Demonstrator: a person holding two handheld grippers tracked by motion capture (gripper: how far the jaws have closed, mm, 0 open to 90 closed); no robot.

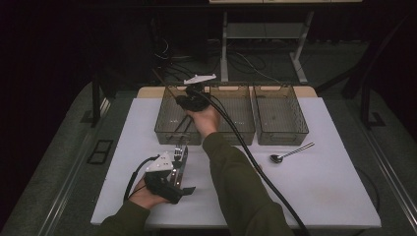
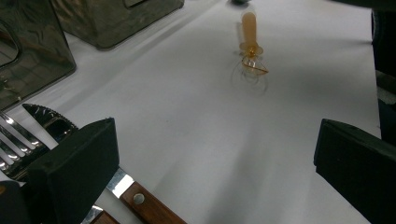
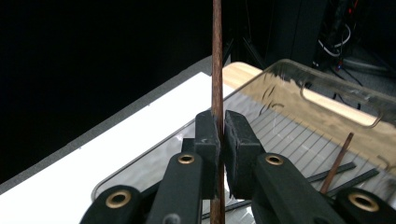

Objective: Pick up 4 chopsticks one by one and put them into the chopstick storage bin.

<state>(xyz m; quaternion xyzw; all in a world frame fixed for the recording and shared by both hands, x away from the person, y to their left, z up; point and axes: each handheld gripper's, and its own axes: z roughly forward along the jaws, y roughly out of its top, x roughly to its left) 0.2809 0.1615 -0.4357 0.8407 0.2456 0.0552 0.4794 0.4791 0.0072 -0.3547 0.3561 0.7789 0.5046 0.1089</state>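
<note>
Chopstick: thin dark-brown stick, upright in the centre of the right gripper view, clamped between the right gripper's two black pads. It runs from the top edge of that view down past the jaws. Jaws nearly together, pinched tight on it.

High view: right gripper sits upper centre, over the left bin of three clear plastic bins in a row. Right forearm in a dark green sleeve reaches diagonally up from the bottom centre, hand wrapped round the gripper body, cable trailing back to the lower right. Grey three-cornered plate on top, pointing away from the person.

Inside the left bin, lower right of the right gripper view: more dark sticks lying on the ribbed floor, one of them leaning up.

Left gripper: lower left of the high view, hand low on the white table mat, jaws pointing towards the bins. Its own view shows the jaws spread wide, nothing between the pads, bare mat between them. Just by the left pad: fork tines, a serrated knife tip, and a wooden riveted handle lying on the mat.

Spoon: right of centre on the mat, in front of the right bin, well apart from both grippers. Middle bin sits between the other two.
</note>
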